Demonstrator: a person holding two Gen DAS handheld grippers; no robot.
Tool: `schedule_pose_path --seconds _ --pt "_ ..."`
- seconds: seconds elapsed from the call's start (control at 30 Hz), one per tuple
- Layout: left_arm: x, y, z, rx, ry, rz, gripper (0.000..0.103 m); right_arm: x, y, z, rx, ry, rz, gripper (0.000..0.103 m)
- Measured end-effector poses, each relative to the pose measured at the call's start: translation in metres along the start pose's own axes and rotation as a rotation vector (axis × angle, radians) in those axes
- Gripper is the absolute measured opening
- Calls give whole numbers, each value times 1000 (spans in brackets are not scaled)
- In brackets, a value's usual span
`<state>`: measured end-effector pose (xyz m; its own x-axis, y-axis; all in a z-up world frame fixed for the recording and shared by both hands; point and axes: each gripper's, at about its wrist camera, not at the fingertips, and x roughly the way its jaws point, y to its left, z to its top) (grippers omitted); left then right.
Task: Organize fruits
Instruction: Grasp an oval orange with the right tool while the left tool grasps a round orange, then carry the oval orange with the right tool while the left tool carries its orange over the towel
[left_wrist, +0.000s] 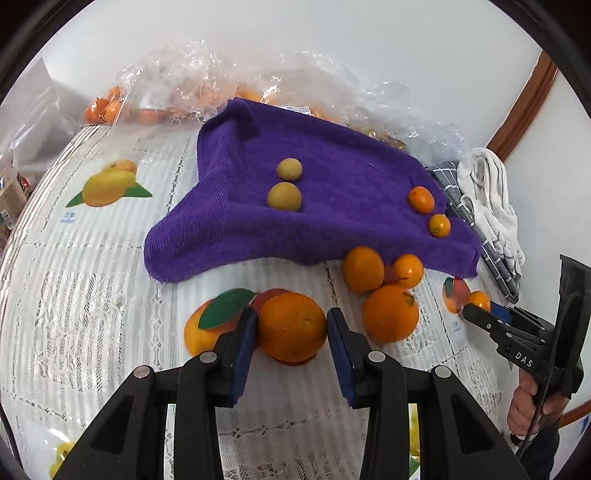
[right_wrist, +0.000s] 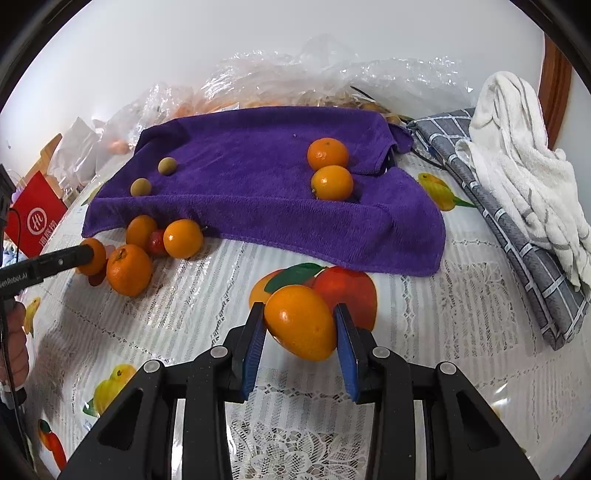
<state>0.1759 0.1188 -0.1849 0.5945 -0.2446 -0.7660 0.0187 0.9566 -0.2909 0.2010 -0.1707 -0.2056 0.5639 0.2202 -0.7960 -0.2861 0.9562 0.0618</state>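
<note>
While the left tongs (left_wrist: 291, 328) clamp a large orange (left_wrist: 291, 326) on the bench (left_wrist: 110, 295), the right tongs (right_wrist: 300, 325) grip a kumquat (right_wrist: 301, 321) just in front of the purple towel (right_wrist: 258, 184).

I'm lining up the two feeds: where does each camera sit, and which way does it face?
Left wrist: on the left gripper, looking down along its fingers at an orange between them; the right gripper and a hand show.
Right wrist: on the right gripper, fingers gripping a small orange fruit; the left gripper shows.
Shared: the purple towel.
</note>
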Motion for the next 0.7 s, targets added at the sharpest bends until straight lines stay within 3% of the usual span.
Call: schedule_pose_path --seconds 0.13,0.33,0.43,0.47,0.57,0.7 --pt "2 -2 -5 5 10 30 50 -4 1 -2 -4 -1 0 37" --pt "7 -13 -9 45 -5 104 54 -14 -2 -2 8 -13 -1 37" --pt "10 -19 -7 53 -10 164 50 -20 -3 -1 8 -21 -11 37" --pt "10 -20 -6 53 -8 172 38 -23 -3 -1 7 -27 -13 37" --pt "6 -20 -3 35 8 145 38 -35 -5 2 10 -48 -13 37" --pt "-15 -22 2 40 -29 141 38 -47 -8 9 24 -75 -5 37"
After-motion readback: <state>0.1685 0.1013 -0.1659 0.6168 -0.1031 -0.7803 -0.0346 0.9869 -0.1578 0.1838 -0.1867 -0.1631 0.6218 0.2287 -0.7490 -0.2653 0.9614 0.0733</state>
